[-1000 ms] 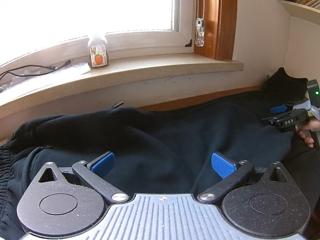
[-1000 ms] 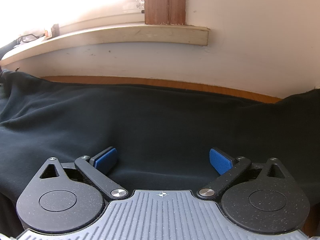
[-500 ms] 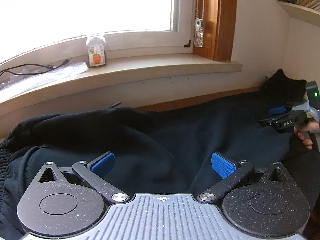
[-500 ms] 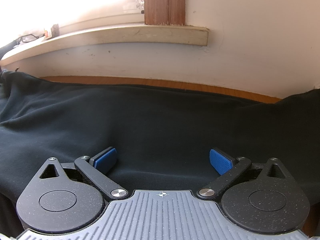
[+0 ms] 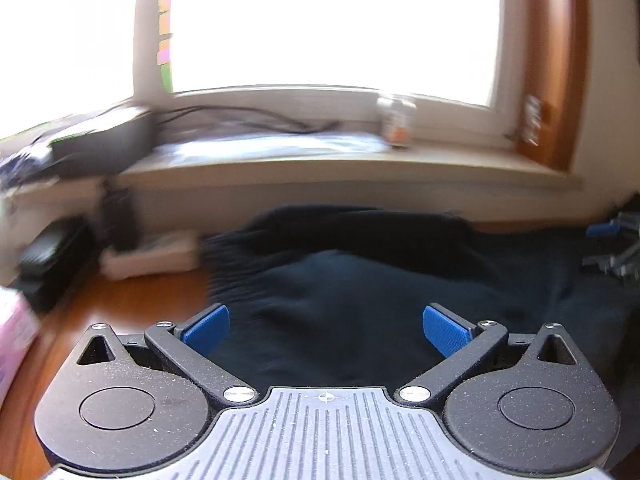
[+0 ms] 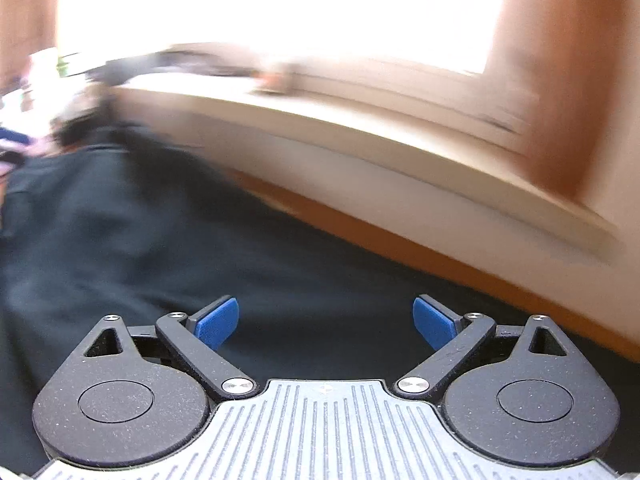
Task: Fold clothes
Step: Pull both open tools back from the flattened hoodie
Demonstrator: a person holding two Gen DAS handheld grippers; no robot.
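A dark garment [image 5: 360, 304], apparently a sweatshirt or sweatpants, lay spread across a wooden table [image 5: 120, 300] below a bright window [image 5: 328, 24], its far edge bunched in a ridge toward the windowsill [image 5: 360, 160]. In the right wrist view the same dark cloth filled the lower frame beside the sill, the whole picture smeared by blur. A small jar [image 5: 396, 124] and trailing cables [image 5: 240, 118] stood on the sill, with a pale box [image 5: 152, 258] near the garment's left end. The left gripper [image 5: 326, 330] hovered over the cloth near that end, fingers spread and grasping nothing. The right gripper [image 6: 326, 320] hung over the fabric too, its jaws having just narrowed slightly yet still apart, no cloth pinched between them. Its blurred shape [image 5: 612, 248] showed at the left view's far right edge. The risk from here seemed plain: with both views blurred, a hurried pinch could catch one layer only or miss the hem, leaving a crooked fold.
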